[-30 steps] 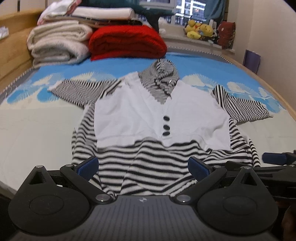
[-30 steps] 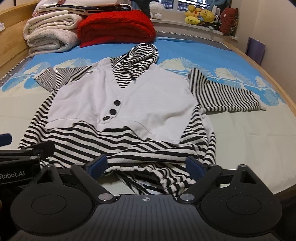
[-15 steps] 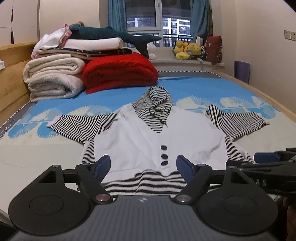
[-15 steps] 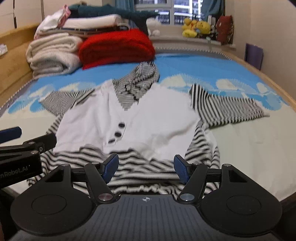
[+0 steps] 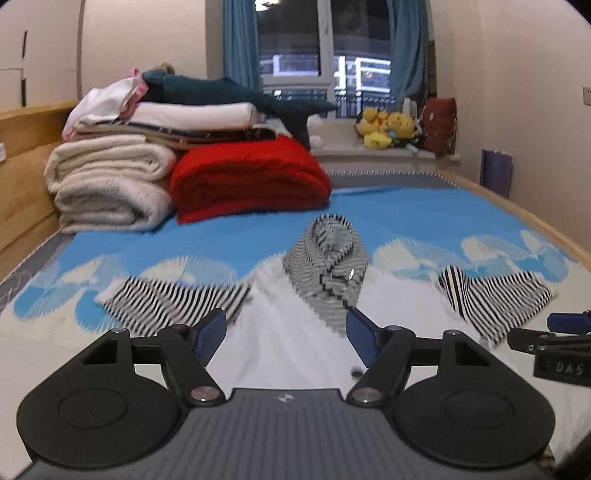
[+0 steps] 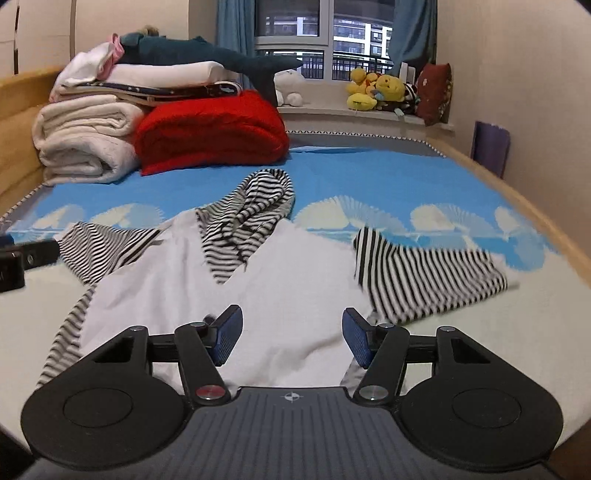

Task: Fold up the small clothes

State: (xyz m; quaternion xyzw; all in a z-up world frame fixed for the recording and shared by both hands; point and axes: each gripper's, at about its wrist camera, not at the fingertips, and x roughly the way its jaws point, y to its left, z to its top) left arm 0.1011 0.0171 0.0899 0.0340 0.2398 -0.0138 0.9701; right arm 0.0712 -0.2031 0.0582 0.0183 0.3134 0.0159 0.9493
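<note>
walls (image 6: 509,66): beige | window (image 6: 291,33): dark, blue curtains (image 5: 240,44) | wooden bed frame (image 5: 26,155)

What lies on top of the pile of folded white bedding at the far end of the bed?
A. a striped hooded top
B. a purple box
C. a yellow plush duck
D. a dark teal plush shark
D: the dark teal plush shark stretches across the folded white bedding, beside the red folded blanket.

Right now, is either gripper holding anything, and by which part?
Nothing is held. The left gripper and right gripper are closing over the white front of the hooded top, pads apart, pinching no fabric.
</note>
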